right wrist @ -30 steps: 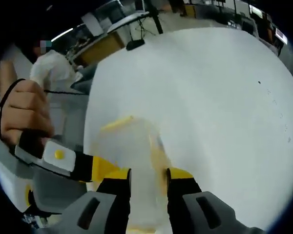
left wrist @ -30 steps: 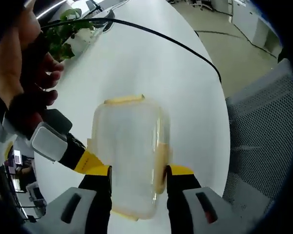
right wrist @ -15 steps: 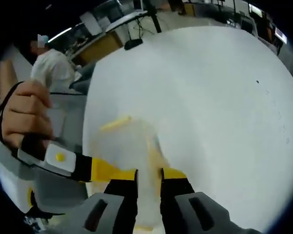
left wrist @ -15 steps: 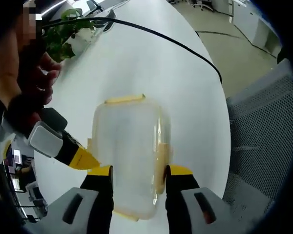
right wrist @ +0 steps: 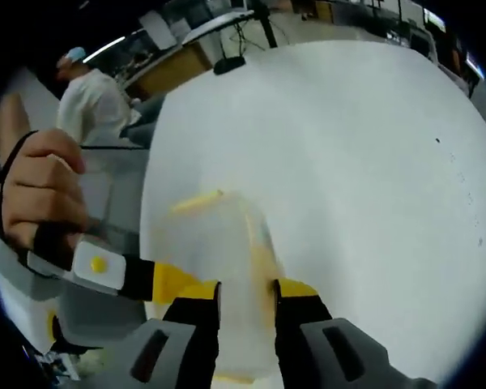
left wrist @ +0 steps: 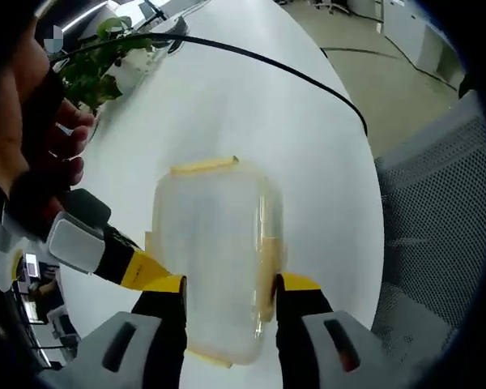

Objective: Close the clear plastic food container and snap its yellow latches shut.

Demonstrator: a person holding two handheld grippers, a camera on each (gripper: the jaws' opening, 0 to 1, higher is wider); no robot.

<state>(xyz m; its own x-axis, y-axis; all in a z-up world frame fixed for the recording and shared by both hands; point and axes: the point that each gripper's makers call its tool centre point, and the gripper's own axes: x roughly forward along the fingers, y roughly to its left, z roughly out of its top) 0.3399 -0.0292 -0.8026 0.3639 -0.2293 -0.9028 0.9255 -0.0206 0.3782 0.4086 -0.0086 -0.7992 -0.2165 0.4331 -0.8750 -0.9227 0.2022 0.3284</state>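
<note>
Left tongs (left wrist: 227,298): grey bodies, black jaws with yellow tips, standing either side of the near part of the clear plastic food container (left wrist: 215,259); jaws set at about the container's width, the right one against the side latch, though whether they press it cannot be told. Right tongs (right wrist: 245,298): same make, jaws set narrow with the near end of the container (right wrist: 219,275) between them; actual grip cannot be told. Container: clear, rounded oblong, lid on, lying on the white worktop (left wrist: 251,113) not far from its near edge. Yellow latches: one along the far end (left wrist: 204,165), lying flat; one along the right side (left wrist: 267,271); a further yellow strip at the near end, partly hidden. In the right gripper view the far latch (right wrist: 196,201) and a side latch (right wrist: 263,271) show, blurred. Other tongs entering at left of each view: yellow-tipped jaw with grey pad (left wrist: 81,243) reaching the container's left side, held by a hand (left wrist: 32,138); likewise (right wrist: 97,266) with a hand (right wrist: 40,190). Black cable (left wrist: 275,65) crossing the far worktop. Potted green plant (left wrist: 97,69) at the far left edge. Grey mesh chair (left wrist: 433,219) beyond the right edge. Person in white (right wrist: 93,113) past the far edge. No readable writing or brand.
</note>
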